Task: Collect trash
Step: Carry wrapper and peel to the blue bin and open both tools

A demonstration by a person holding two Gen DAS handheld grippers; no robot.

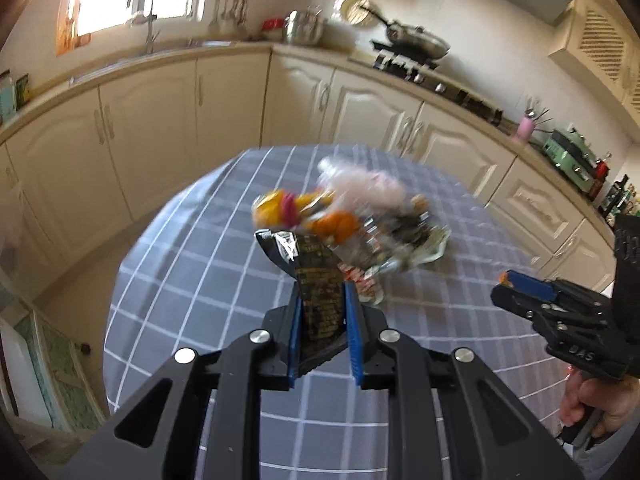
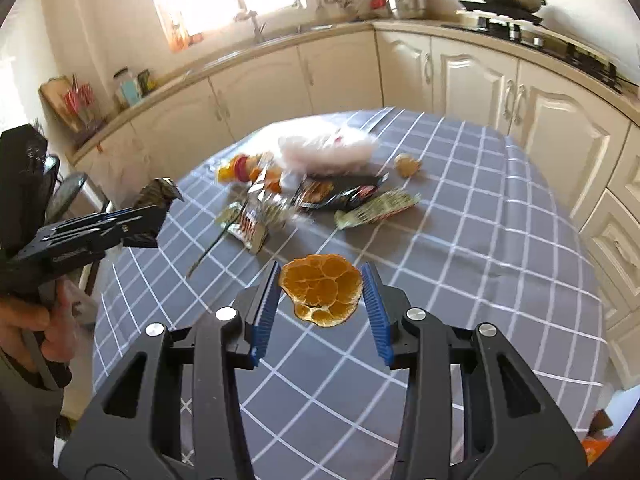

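Left gripper: the black hand-held left gripper [image 1: 326,328] with blue pads is pressed tight on a crinkly black and gold snack wrapper [image 1: 316,280]. It holds the wrapper by one end, so the rest sticks up, clear of the table.
Right gripper: the black right gripper [image 2: 322,300] with blue pads pinches a flat, round piece of orange peel [image 2: 322,290] by its two edges. The peel looks lifted off the cloth, though the view cannot settle that.
Trash pile: more trash sits in the middle of the round table with the grey checked cloth [image 2: 480,240]. There is a thin white plastic bag [image 2: 328,148], a green and white wrapper [image 2: 378,208] and small orange bits [image 2: 230,170]. These are blurry.
Why two grips: each hand takes one piece, so two things go at once.
Bin: I see none.
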